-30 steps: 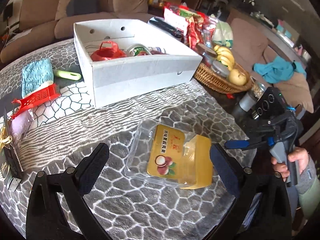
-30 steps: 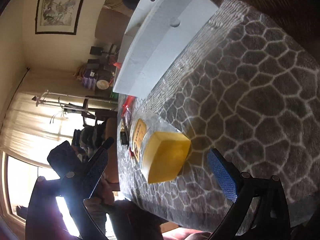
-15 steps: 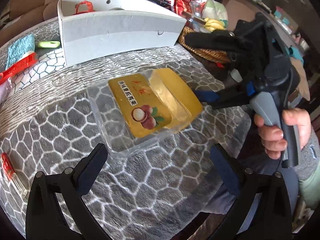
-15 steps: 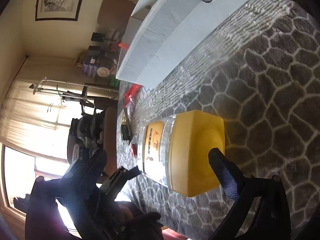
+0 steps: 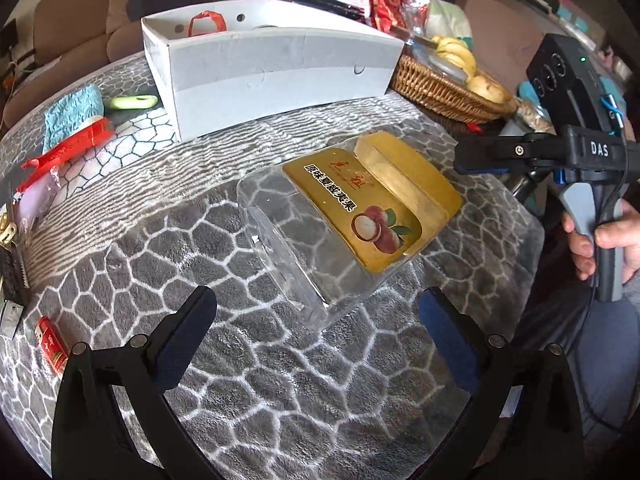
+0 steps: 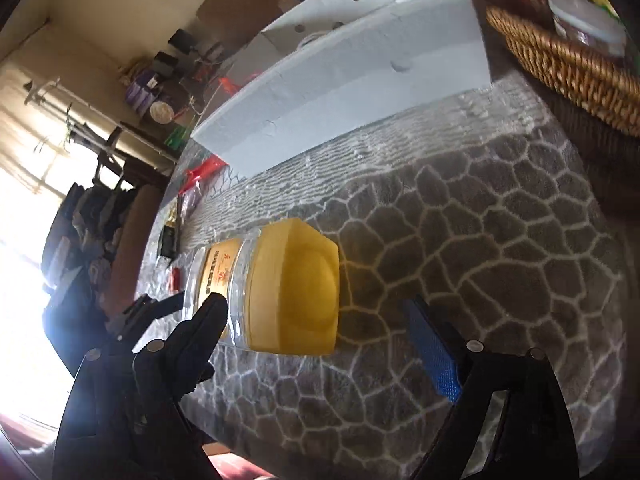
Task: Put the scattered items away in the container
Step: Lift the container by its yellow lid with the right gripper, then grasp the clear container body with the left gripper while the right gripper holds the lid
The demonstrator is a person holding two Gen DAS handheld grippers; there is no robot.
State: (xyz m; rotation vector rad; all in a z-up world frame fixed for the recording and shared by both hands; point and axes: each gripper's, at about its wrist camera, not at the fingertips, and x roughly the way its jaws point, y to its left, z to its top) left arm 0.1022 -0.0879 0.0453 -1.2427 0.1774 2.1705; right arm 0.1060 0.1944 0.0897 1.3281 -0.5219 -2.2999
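Observation:
A clear plastic jar [image 5: 320, 236] with a gold label and yellow lid [image 6: 296, 284] lies on its side on the grey patterned tablecloth. My left gripper [image 5: 316, 316] is open, just short of the jar's clear base, empty. My right gripper [image 6: 316, 320] is open at the lid end, its fingers either side of the lid, not touching; it also shows in the left wrist view [image 5: 500, 156]. The white cardboard box [image 5: 280, 80] stands behind the jar with a red bag [image 5: 206, 22] in it.
A wicker basket [image 5: 444, 88] with bananas stands right of the box. At the left lie a blue cloth [image 5: 70, 114], a green handle [image 5: 128, 102], a red packet [image 5: 68, 146] and a small red box [image 5: 50, 344]. The table edge is near on the right.
My left gripper has drawn back from the jar and the view has swung. My right gripper has come closer around the lid end. The jar still lies on the cloth.

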